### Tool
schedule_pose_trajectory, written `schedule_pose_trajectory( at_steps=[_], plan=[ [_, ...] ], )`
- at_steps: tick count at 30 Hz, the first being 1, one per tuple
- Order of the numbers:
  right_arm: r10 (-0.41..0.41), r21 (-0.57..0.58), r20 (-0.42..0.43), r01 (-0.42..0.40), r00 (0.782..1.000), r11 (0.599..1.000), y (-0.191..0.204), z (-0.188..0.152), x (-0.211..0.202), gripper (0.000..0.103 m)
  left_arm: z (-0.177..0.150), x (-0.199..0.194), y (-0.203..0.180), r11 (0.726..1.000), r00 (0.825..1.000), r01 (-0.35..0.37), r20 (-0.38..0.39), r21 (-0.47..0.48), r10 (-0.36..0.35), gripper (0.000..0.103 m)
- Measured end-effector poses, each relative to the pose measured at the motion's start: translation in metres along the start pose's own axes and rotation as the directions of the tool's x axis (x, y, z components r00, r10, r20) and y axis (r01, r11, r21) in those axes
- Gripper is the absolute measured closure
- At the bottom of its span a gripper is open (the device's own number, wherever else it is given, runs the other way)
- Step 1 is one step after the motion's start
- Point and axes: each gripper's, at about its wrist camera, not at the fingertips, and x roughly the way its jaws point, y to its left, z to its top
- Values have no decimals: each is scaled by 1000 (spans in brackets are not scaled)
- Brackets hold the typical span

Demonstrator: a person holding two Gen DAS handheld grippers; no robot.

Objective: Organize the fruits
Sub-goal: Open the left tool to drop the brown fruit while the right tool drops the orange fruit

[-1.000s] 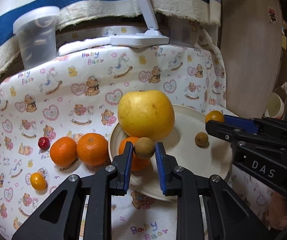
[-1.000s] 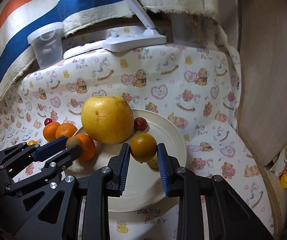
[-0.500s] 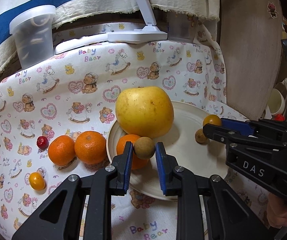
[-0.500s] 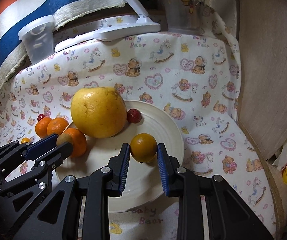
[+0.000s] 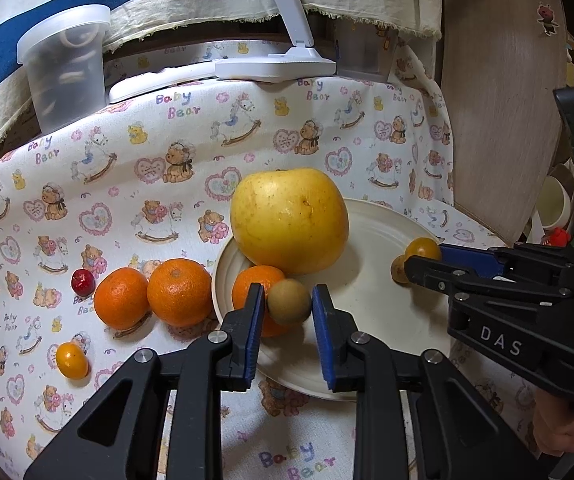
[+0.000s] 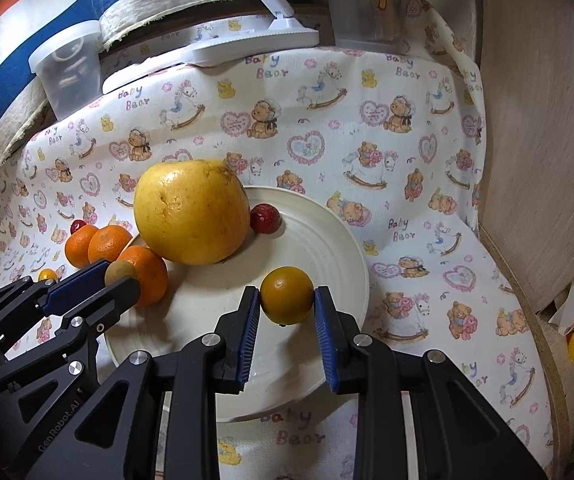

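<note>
Over the plate [image 6: 351, 256], each gripper holds 1 small fruit: the left gripper [image 5: 289, 306] pinches a brown fruit [image 5: 289, 301], the right gripper [image 6: 286, 300] an orange fruit [image 6: 287, 294]. Both look light, round and slick (best held across the middle). A pomelo [image 5: 289, 220] and mandarin [image 5: 253, 282] crowd the left; 2 more mandarins [image 5: 151, 296] wait on the cloth [image 5: 127, 184].

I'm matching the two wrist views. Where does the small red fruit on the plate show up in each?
Left wrist: not visible, hidden behind the big yellow fruit.
Right wrist: small red fruit on the plate, touching the yellow fruit's right side.
Shared landmark: the yellow fruit.
</note>
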Motion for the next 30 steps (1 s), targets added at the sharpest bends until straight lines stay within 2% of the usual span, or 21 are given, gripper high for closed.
schedule_pose_trajectory(
  at_steps=[4,6,10,15,21,24,25,26,30],
  plan=[
    [-4,4,-6,4,1000,1000,-1,-1,1,74,0,2,2,1000,1000,-2,-8,-11,2,76],
    [-4,7,-10,4,1000,1000,-1,-1,2,74,0,1,2,1000,1000,-11,-1,-17,11,67],
    [-8,9,-13,8,1000,1000,-1,-2,4,74,0,-4,1,1000,1000,-22,21,-13,22,60],
    [-10,23,-7,10,1000,1000,-4,-2,4,74,-1,-9,0,999,998,-37,46,-13,37,36],
    [-14,42,1,13,1000,999,-8,-2,3,73,0,-12,1,999,997,-44,59,-14,44,36],
    [-23,36,15,22,1000,999,-7,-1,0,65,0,-13,1,999,997,-48,67,-16,49,35],
    [-25,35,21,24,999,999,-7,-1,-1,57,0,-13,1,999,997,-47,68,-18,49,35],
    [-31,33,35,30,999,999,-7,-1,-4,53,0,-13,2,999,996,-47,69,-20,48,34],
    [-40,28,66,38,997,999,-6,1,-11,51,-1,-16,2,999,996,-42,82,-21,44,28]
  ],
)
